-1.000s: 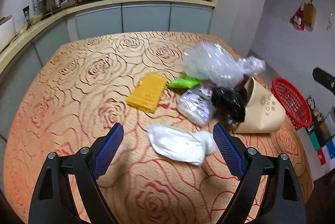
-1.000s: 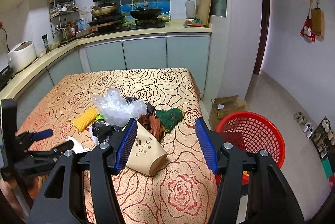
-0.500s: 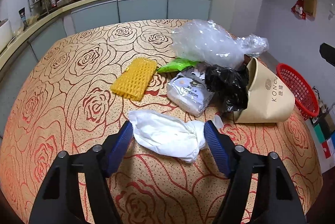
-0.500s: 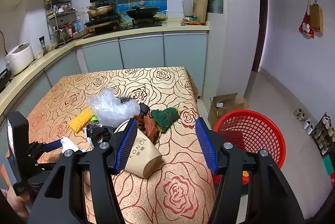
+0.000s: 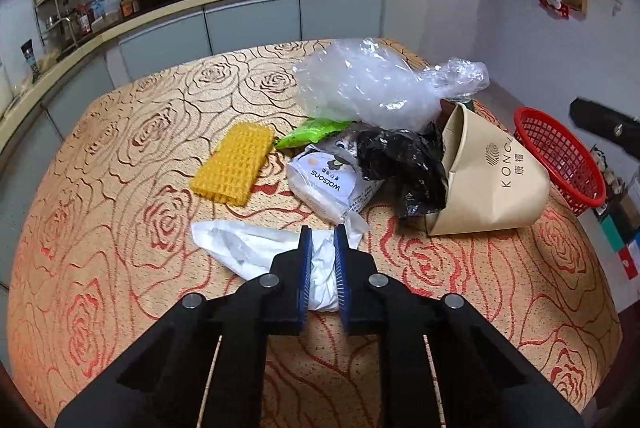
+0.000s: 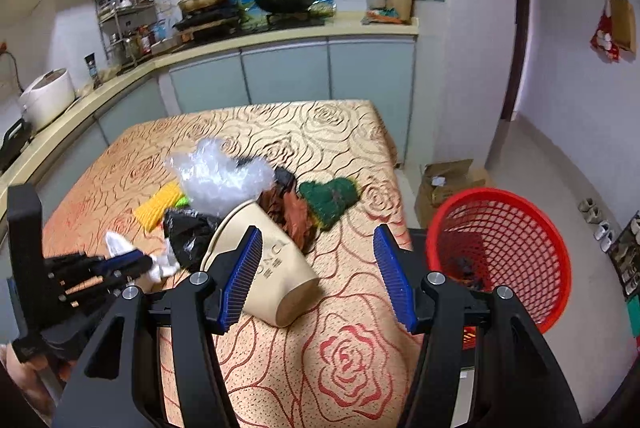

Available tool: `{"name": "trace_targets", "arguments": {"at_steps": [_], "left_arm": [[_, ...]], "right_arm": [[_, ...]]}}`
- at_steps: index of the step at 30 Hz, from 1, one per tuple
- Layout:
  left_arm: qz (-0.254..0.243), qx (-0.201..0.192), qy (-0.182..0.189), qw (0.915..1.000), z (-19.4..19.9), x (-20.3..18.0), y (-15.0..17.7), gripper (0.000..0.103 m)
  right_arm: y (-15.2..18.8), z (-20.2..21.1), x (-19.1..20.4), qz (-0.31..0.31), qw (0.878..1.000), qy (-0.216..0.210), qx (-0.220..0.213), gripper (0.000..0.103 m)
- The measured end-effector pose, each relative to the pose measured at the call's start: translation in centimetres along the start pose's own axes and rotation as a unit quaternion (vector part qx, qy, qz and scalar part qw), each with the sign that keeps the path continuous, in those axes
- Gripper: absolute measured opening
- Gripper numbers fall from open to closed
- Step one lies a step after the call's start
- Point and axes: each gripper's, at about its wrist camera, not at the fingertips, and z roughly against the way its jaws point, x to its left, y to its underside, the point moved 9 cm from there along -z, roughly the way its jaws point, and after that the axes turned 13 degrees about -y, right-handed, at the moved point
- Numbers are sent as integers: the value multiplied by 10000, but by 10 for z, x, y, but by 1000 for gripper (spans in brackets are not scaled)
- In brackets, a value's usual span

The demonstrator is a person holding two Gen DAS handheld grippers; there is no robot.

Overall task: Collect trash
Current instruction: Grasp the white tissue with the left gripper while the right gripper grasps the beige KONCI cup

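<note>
A crumpled white bag (image 5: 240, 248) lies on the rose-patterned tablecloth (image 5: 120, 211), and my left gripper (image 5: 320, 232) is shut on its right end. The right wrist view shows that left gripper (image 6: 136, 262) pinching the white bag (image 6: 116, 242) at the left. My right gripper (image 6: 318, 232) hangs open above the table, with nothing between its pads, just right of a tipped beige paper cup (image 6: 280, 268). A red mesh basket (image 6: 500, 248) stands on the floor beyond the table's right edge.
A trash pile sits behind the white bag: a clear plastic bag (image 5: 372, 87), black bag (image 5: 404, 163), white packet (image 5: 328, 183), green wrapper (image 5: 316, 131), yellow mesh pad (image 5: 236, 163). A green knitted piece (image 6: 332, 197) lies further right. A cardboard box (image 6: 448, 179) stands on the floor.
My left gripper moved in over the white bag and its jaws went from wide open to shut on it. The right gripper sank a little and stayed open.
</note>
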Motion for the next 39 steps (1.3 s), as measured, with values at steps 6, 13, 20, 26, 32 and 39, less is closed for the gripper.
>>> {"name": "trace_targets", "arguments": {"at_steps": [6, 13, 20, 26, 32, 39], "left_arm": [[254, -73, -44, 9996, 7, 22, -7, 9], [441, -260, -114, 9986, 19, 45, -18, 9], [476, -323, -170, 9982, 24, 53, -23, 9], [498, -369, -224, 9978, 27, 56, -27, 9], [518, -386, -267, 9976, 28, 56, -30, 9], [543, -446, -267, 9972, 33, 58, -32, 9]], "right_arm": [[6, -24, 8, 146, 9992, -309, 196, 60], [5, -50, 16, 522, 9957, -648, 399, 71], [21, -76, 22, 676, 9865, -1121, 982, 71], [26, -75, 22, 721, 9836, -1247, 1084, 67], [33, -64, 37, 1126, 9774, -1319, 1206, 50], [41, -54, 47, 1366, 9706, -1482, 1319, 46]]}}
